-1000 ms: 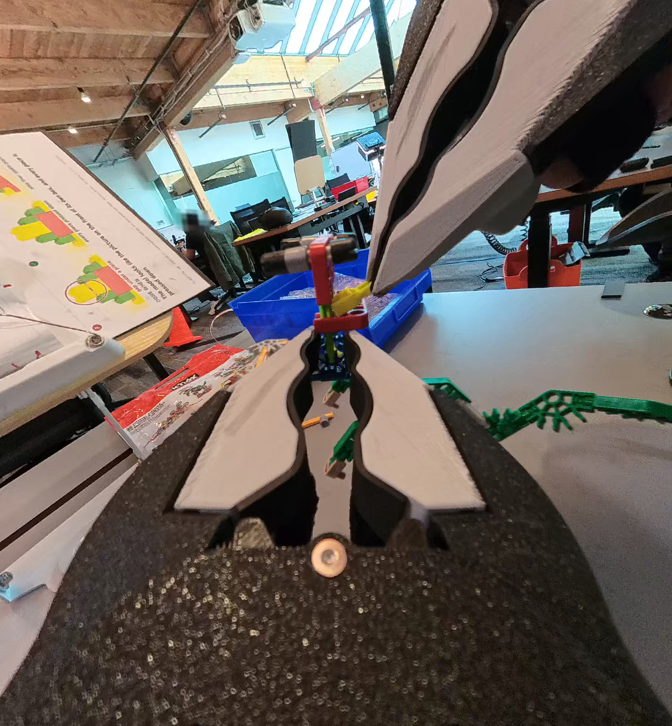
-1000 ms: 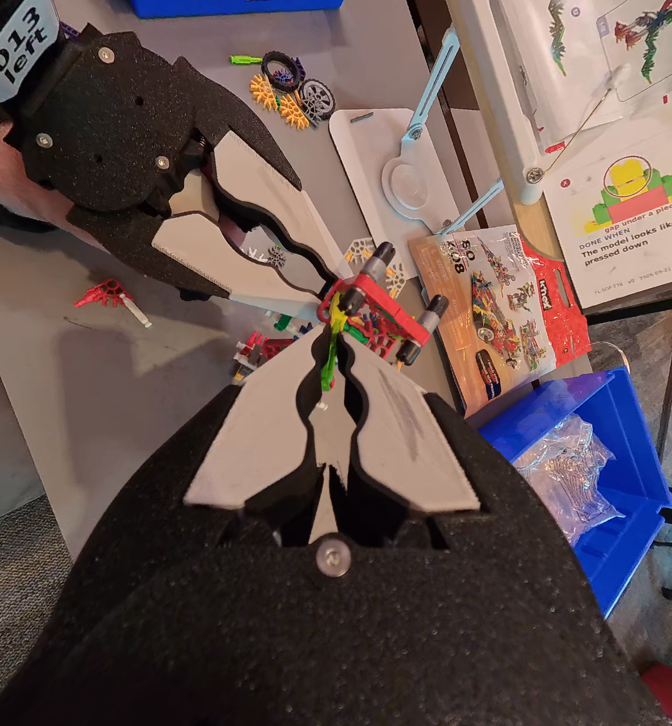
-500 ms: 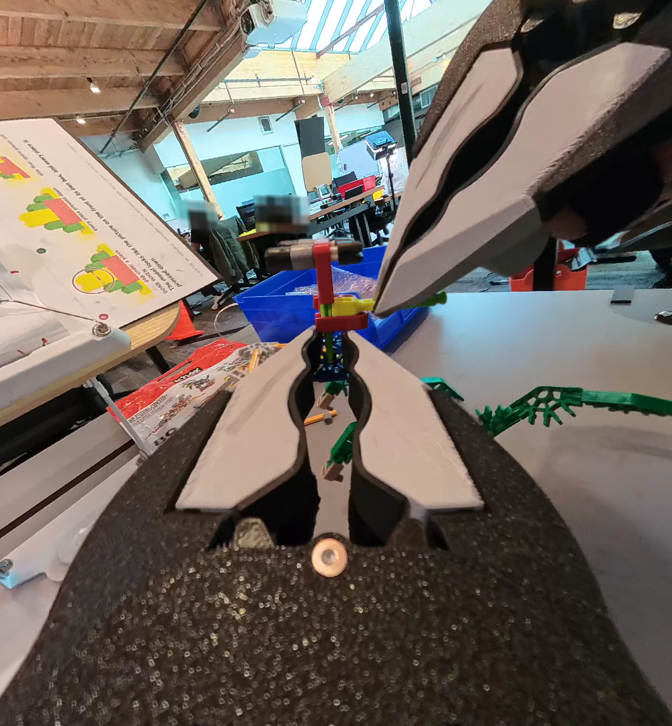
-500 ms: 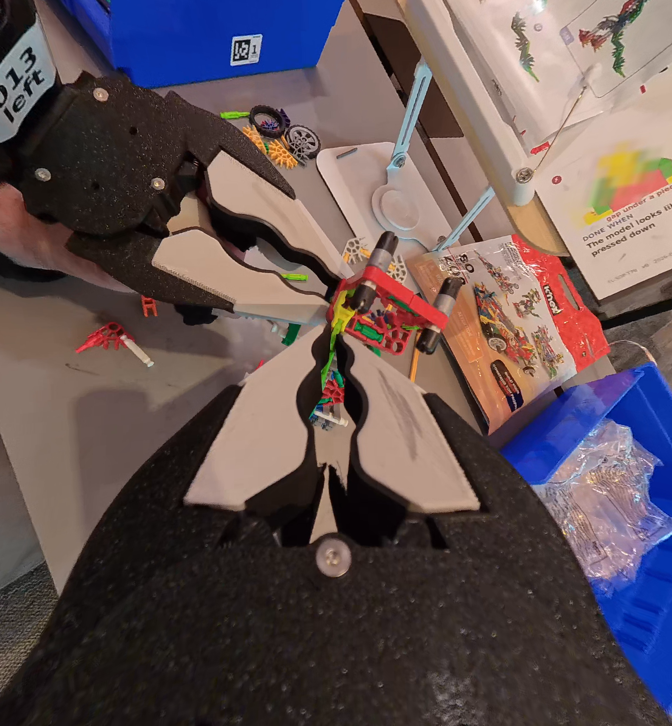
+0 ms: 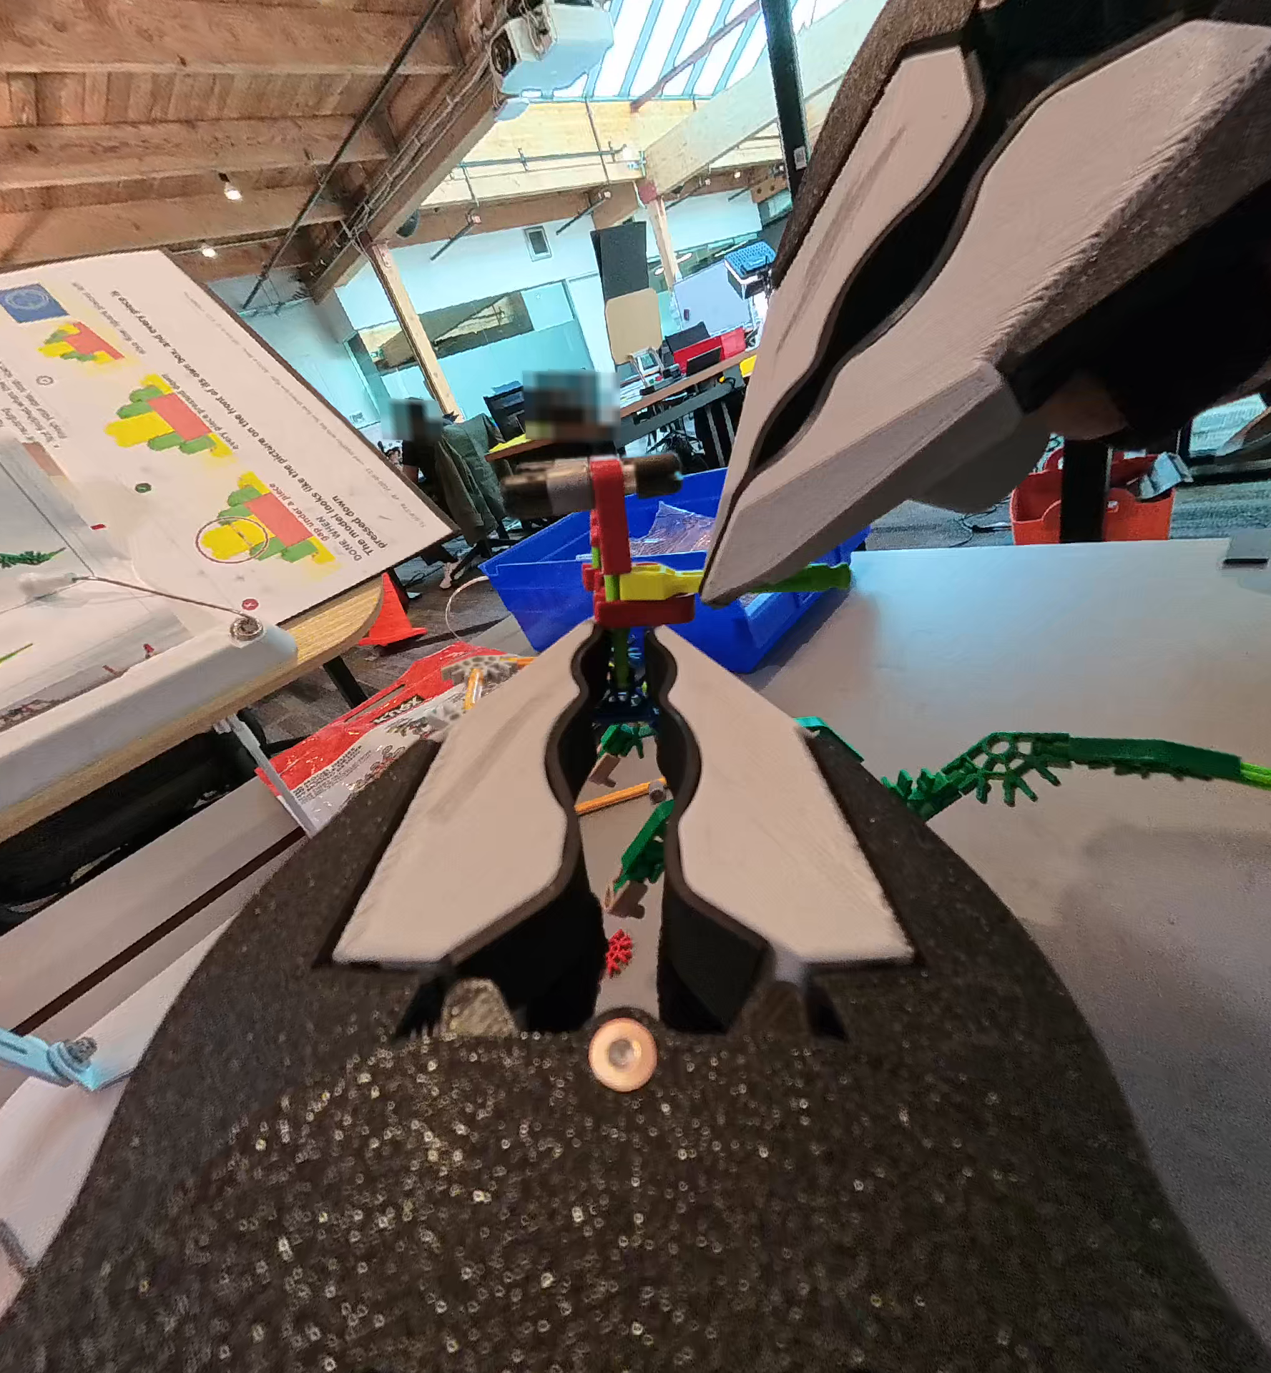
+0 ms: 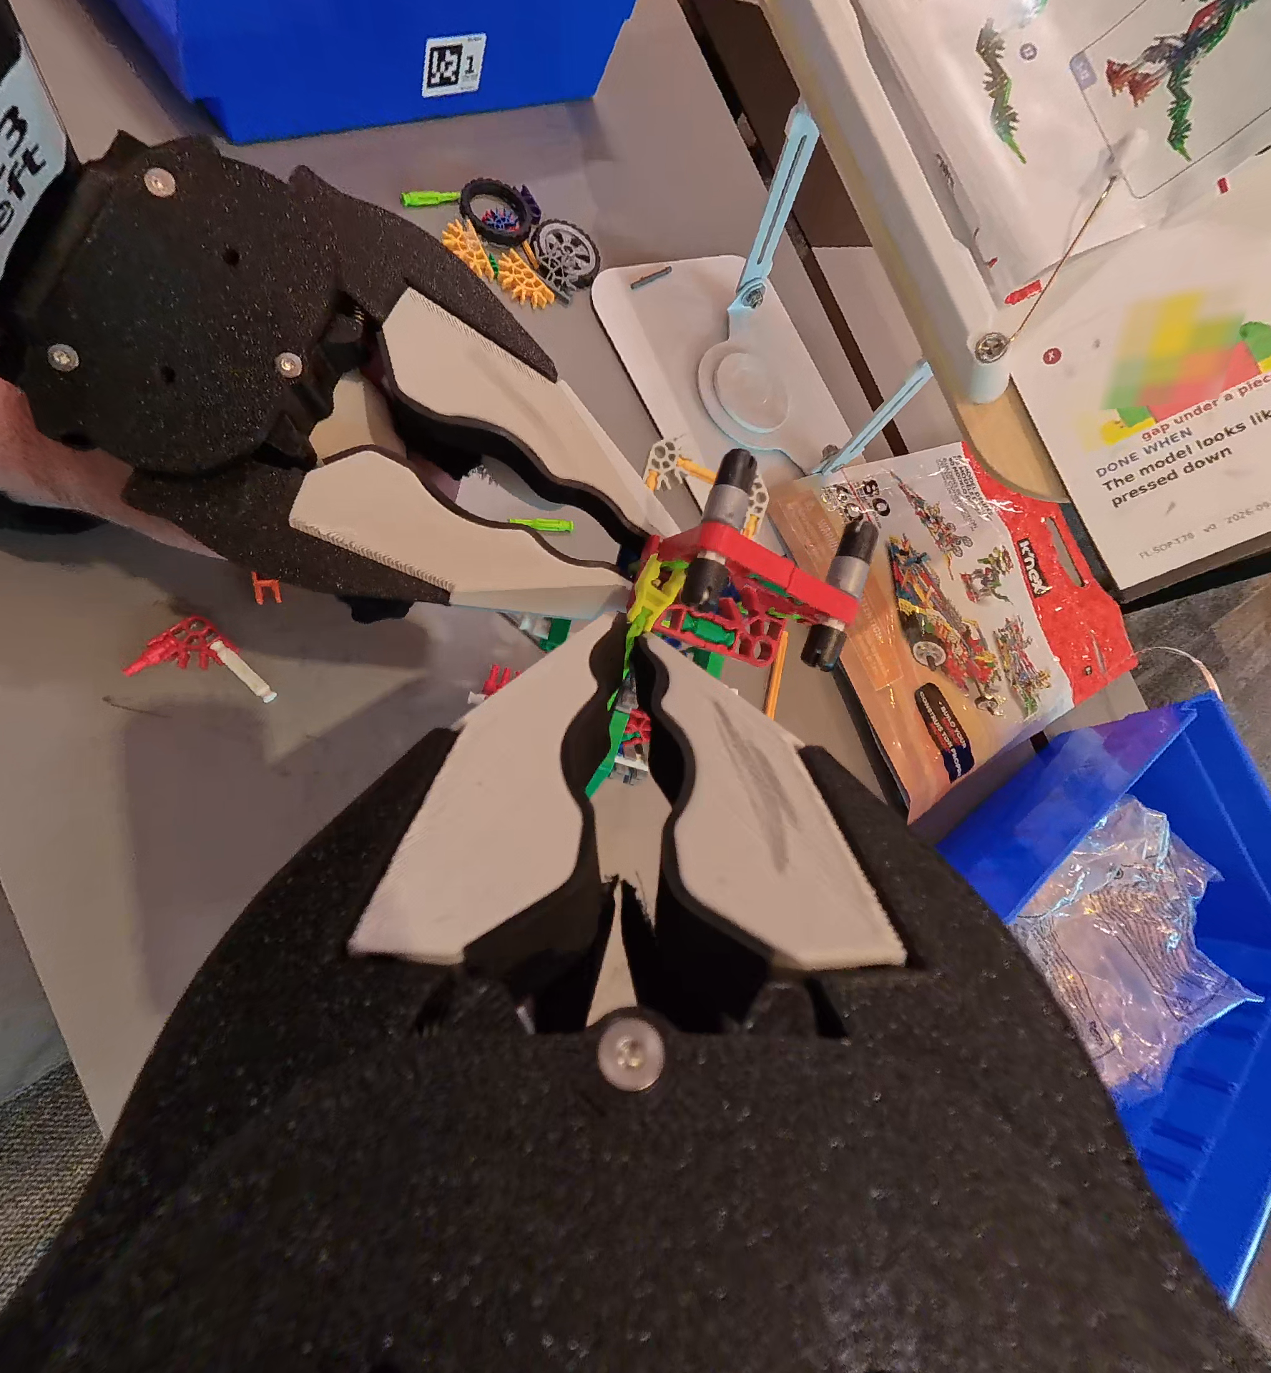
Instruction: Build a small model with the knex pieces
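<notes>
Left wrist view: left tongs (image 5: 621, 639), clenched on the lower green stem of a small rod-and-connector toy model (image 5: 628, 550), which stands upright just past their tips, lifted clear of the grey worktop (image 5: 1063, 669).

Right wrist view: right tongs (image 6: 632, 646), clenched on a thin lime-green rod (image 6: 628, 654) at the model's near edge, beside its yellow connector (image 6: 654, 591). Both tongs meet at the same corner of the model, tips almost touching.

Item, model: red frame, two grey-and-black cylinders (image 6: 721, 535) clipped across the top, green and yellow bits within. Judged light, rigid in each piece but only snap-fitted, so joints likely pop under twist or squeeze. Smooth plastic, apt to slip. Best hold appears to be on a rod or the solid red bar (image 6: 758, 572), not the cylinders.

Item, surroundings: loose wheels and yellow connectors (image 6: 521, 245) well apart on the worktop; a red fan piece with white rod (image 6: 194, 654); a long green assembled chain (image 5: 1063, 765); a red printed packet (image 6: 989, 594); blue bins (image 6: 1175, 966), one holding a clear bag; an instruction board (image 5: 134, 483) on a stand.
</notes>
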